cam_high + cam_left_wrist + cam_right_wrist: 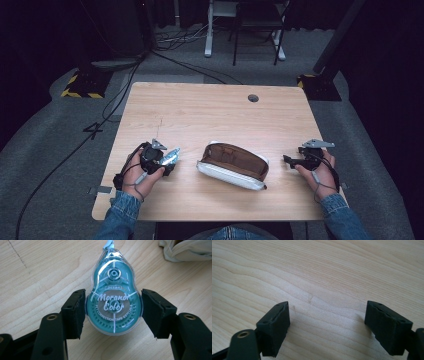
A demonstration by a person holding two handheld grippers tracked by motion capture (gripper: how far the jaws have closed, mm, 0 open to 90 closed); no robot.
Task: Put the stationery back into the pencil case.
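Two hand-held grippers rest on the bench — the left hand-held gripper (113,312) clamped on a teal correction tape (113,295) left of the pencil case (233,165), the right hand-held gripper (327,327) apart, holding nothing.

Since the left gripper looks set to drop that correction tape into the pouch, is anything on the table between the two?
Nothing visible. The left gripper is shut on the teal correction tape, and bare wooden table lies between it and the open brown pencil pouch beside it.
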